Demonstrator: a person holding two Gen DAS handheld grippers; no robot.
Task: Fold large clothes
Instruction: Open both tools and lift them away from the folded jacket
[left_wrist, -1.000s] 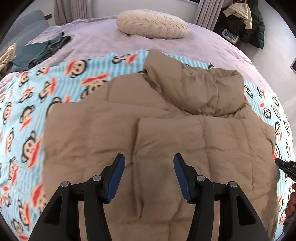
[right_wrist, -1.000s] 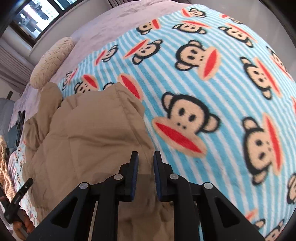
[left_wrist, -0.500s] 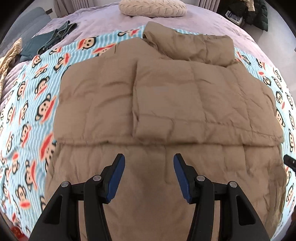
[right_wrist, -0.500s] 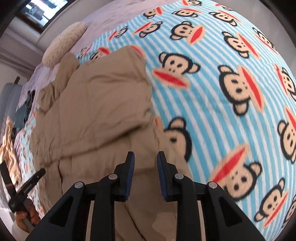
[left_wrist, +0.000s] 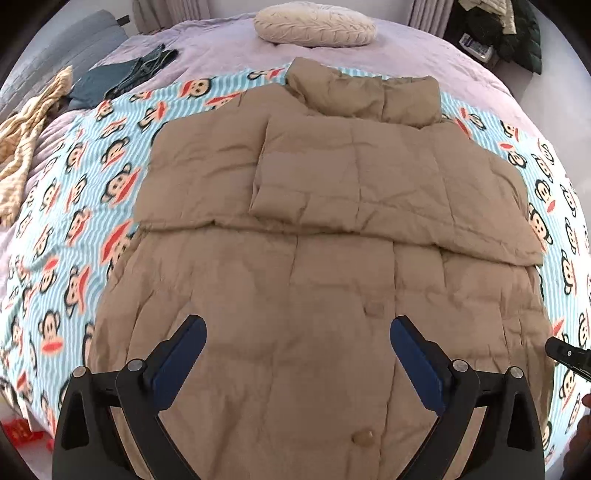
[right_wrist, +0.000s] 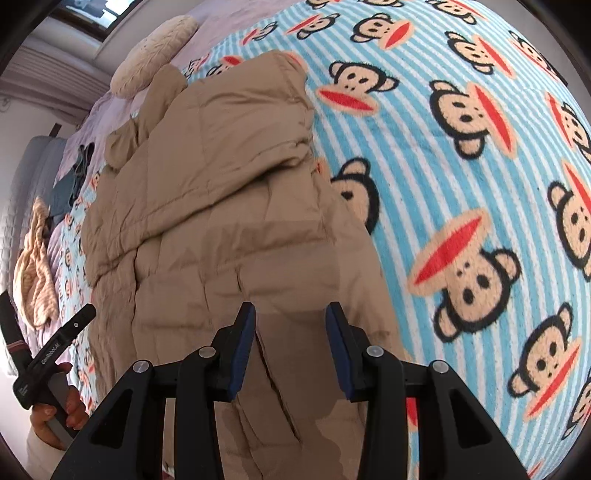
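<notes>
A tan quilted puffer coat lies flat on a monkey-print striped blanket, both sleeves folded across its chest and its hood at the far end. My left gripper hangs above the coat's lower front, its jaws opening wide with nothing between them. In the right wrist view the same coat fills the left half. There my right gripper hovers over the coat's right edge near the hem; its jaws are opening and hold nothing.
A cream pillow lies at the head of the lilac bed. Dark green clothes and a beige knitted garment lie at the far left. Dark jackets are piled beyond the bed's far right corner. A hand holds the left gripper.
Both grippers have drawn back from the coat's chest toward its hem. The left jaws spread much wider and the right jaws parted; neither holds anything.
</notes>
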